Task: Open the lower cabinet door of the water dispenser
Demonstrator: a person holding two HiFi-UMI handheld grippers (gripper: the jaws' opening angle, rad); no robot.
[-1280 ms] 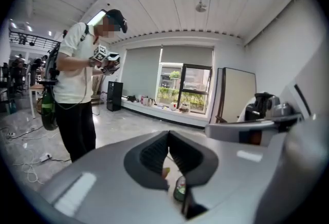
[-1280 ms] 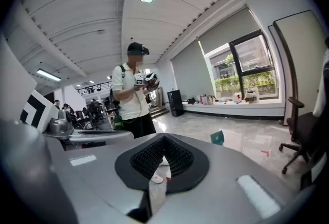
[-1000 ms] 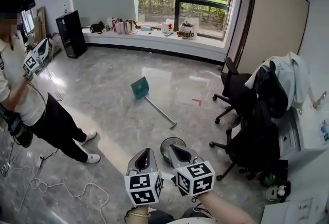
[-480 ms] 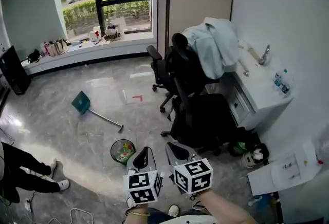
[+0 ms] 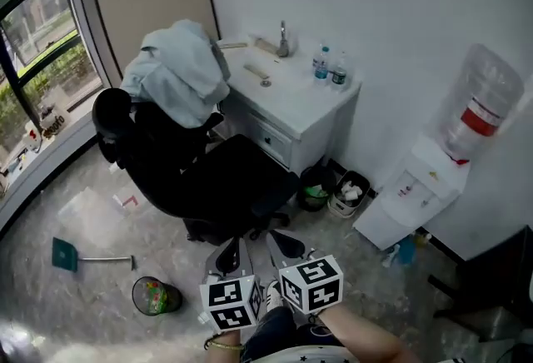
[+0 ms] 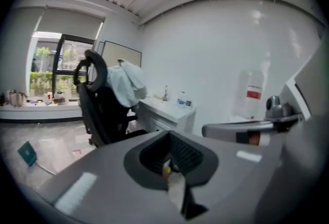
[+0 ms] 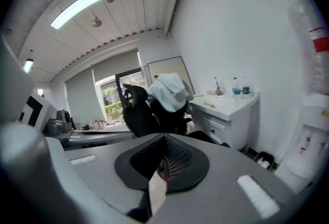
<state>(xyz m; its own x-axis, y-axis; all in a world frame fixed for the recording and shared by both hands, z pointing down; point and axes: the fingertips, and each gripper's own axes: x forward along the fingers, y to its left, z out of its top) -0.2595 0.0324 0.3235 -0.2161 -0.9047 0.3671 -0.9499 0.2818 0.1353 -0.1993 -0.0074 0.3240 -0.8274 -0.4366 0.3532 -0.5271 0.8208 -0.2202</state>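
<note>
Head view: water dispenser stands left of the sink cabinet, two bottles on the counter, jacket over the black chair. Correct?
Not quite. The water dispenser stands to the right of the sink cabinet, not the left, as the head view shows. The two bottles on the counter and the jacket over the black chair are as you say.

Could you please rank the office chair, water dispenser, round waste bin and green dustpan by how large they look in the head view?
1. office chair
2. water dispenser
3. green dustpan and round waste bin: these look about alike, so I leave them unranked.
</note>
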